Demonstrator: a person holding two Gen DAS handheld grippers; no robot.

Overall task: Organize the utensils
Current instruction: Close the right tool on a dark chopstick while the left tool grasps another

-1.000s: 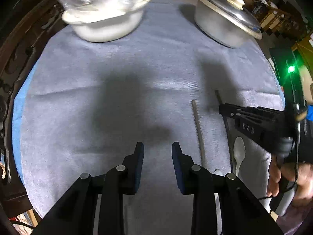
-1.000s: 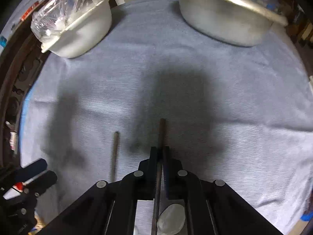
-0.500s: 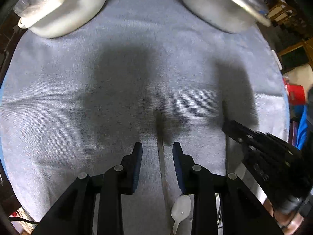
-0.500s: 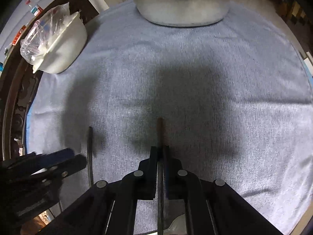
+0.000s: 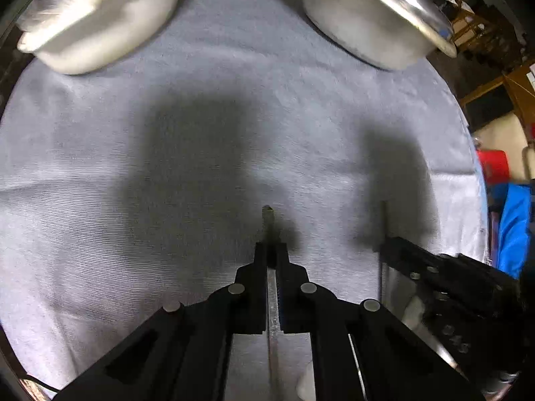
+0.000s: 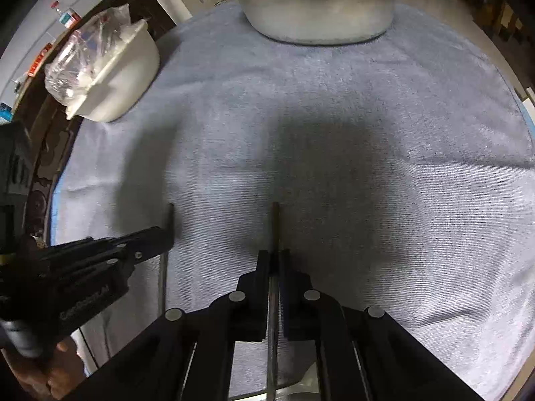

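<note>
Left wrist view first: nearest the lens, the left gripper (image 5: 271, 254) pinches a thin grey metal utensil handle (image 5: 272, 304) — its jaws have just been closing and now press on the rod, whose dark tip pokes out just past the pads. A white spoon-like bowl (image 5: 306, 382) shows low beside the fingers, though which handle it belongs to I cannot tell. Just to one side of that handle, the right gripper (image 6: 272, 260) is pressed together on a second slim dark metal handle (image 6: 275, 224), which lies parallel to the first on the pale blue-grey cloth (image 6: 401, 200).

Both utensils look light, stiff and smooth — likely to swivel or slide in a narrow pinch, so a hold nearer the middle of the handle than its tip would steady them.

Farther from the handles, across the cloth, sit a white plastic bowl covered with crinkled clear film (image 6: 110, 77) and, well apart from it, a dull aluminium pot with a lid (image 5: 374, 23).
</note>
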